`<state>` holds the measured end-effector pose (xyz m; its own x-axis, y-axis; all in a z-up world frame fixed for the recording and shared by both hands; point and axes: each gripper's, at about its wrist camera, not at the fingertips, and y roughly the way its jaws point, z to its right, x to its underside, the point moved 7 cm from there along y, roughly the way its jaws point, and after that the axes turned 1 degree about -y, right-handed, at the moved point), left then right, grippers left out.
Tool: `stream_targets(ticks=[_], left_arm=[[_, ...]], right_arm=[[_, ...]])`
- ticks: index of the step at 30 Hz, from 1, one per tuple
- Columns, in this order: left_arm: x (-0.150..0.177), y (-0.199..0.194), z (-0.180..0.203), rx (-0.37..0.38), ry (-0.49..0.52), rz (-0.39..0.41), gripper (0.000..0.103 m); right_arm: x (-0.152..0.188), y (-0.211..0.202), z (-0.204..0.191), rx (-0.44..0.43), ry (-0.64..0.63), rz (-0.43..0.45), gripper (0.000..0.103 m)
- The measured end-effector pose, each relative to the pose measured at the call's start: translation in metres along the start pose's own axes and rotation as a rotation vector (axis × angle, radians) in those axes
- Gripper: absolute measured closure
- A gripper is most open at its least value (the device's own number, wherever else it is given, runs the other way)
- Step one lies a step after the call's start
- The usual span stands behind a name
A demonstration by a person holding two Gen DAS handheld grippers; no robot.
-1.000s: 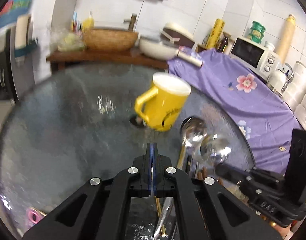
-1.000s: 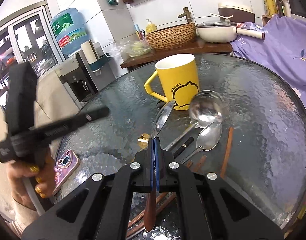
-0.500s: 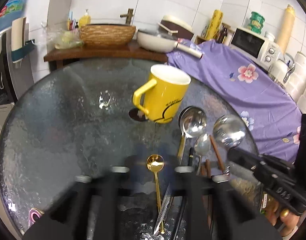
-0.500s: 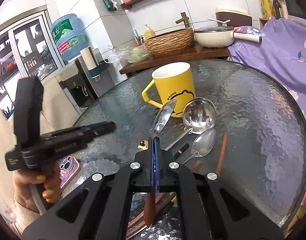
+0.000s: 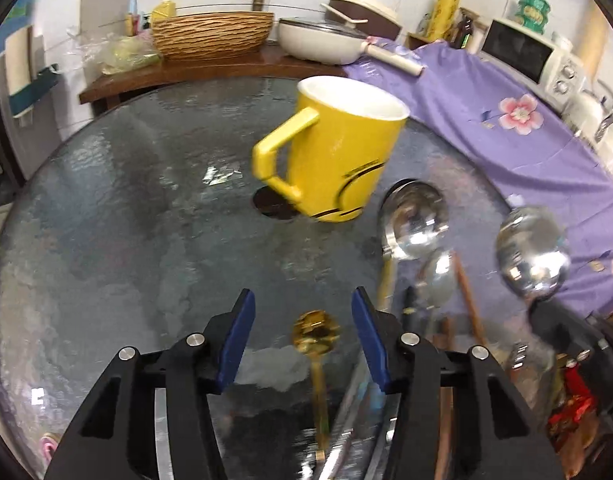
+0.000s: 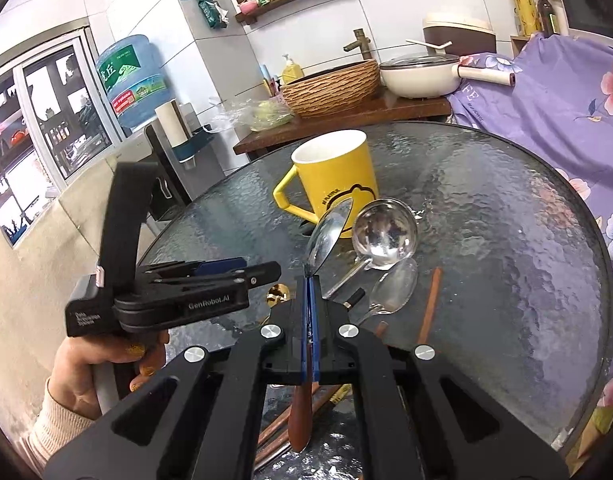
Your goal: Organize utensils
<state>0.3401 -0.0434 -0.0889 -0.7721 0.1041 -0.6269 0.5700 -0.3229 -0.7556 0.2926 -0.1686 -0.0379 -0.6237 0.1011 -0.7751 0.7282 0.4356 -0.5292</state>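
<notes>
A yellow mug [image 5: 338, 152] [image 6: 336, 178] stands upright near the middle of the round glass table [image 5: 126, 220]. My left gripper [image 5: 300, 310] is open and empty, its jaws on either side of a small gold spoon [image 5: 315, 336] lying on the glass. My right gripper [image 6: 309, 280] is shut on a wood-handled steel spoon [image 6: 326, 236] and holds it above the table; its bowl [image 5: 532, 252] also shows in the left wrist view. A steel ladle [image 6: 382, 236], a steel spoon [image 6: 394, 286] and wooden chopsticks [image 6: 430, 304] lie right of the mug.
A pink phone [image 5: 50, 442] lies at the table's near left edge. A wooden counter behind holds a wicker basket [image 6: 332, 88] and a white pan [image 6: 420, 74]. A purple flowered cloth [image 5: 506, 128] covers furniture to the right. More chopsticks [image 6: 282, 428] lie under my right gripper.
My left gripper has opened from shut and dropped toward the gold spoon. My right gripper has lifted the wood-handled spoon a little, still shut on it.
</notes>
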Motion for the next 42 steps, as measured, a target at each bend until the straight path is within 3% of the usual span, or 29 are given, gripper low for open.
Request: stream_targets(ticks=[7, 10, 13, 21, 24, 26, 35, 37, 38, 40, 42], left_arm=[[-0.019, 0.007, 0.048, 0.031, 0.130, 0.041, 0.055], [-0.028, 0.020, 0.057, -0.051, 0.180, 0.064, 0.055], [-0.026, 0.037, 0.055, -0.035, 0.158, -0.007, 0.061], [0.009, 0.005, 0.069, 0.069, 0.199, -0.017, 0.061], [0.020, -0.001, 0.080, 0.050, 0.254, -0.012, 0.062], [0.023, 0.003, 0.091, 0.065, 0.286, -0.027, 0.068], [0.009, 0.046, 0.116, 0.000, 0.344, -0.057, 0.068], [0.010, 0.055, 0.118, 0.023, 0.332, -0.086, 0.066], [0.010, 0.057, 0.118, 0.037, 0.323, -0.095, 0.060], [0.009, 0.061, 0.119, 0.021, 0.325, -0.090, 0.046], [0.008, 0.063, 0.119, -0.004, 0.330, -0.075, 0.044]], right_arm=[[0.000, -0.017, 0.020, 0.041, 0.032, 0.023, 0.101], [0.001, -0.023, 0.030, 0.057, 0.045, 0.028, 0.101], [0.001, -0.029, 0.036, 0.070, 0.051, 0.036, 0.101], [0.001, -0.039, 0.052, 0.079, 0.075, 0.047, 0.101], [0.000, -0.039, 0.054, 0.076, 0.080, 0.048, 0.101], [-0.001, -0.040, 0.054, 0.072, 0.082, 0.054, 0.101], [0.001, -0.049, 0.058, 0.081, 0.088, 0.067, 0.101], [0.000, -0.050, 0.060, 0.084, 0.090, 0.068, 0.101], [0.000, -0.050, 0.062, 0.086, 0.093, 0.069, 0.101], [-0.001, -0.050, 0.066, 0.088, 0.096, 0.068, 0.101], [-0.001, -0.049, 0.069, 0.091, 0.100, 0.068, 0.101]])
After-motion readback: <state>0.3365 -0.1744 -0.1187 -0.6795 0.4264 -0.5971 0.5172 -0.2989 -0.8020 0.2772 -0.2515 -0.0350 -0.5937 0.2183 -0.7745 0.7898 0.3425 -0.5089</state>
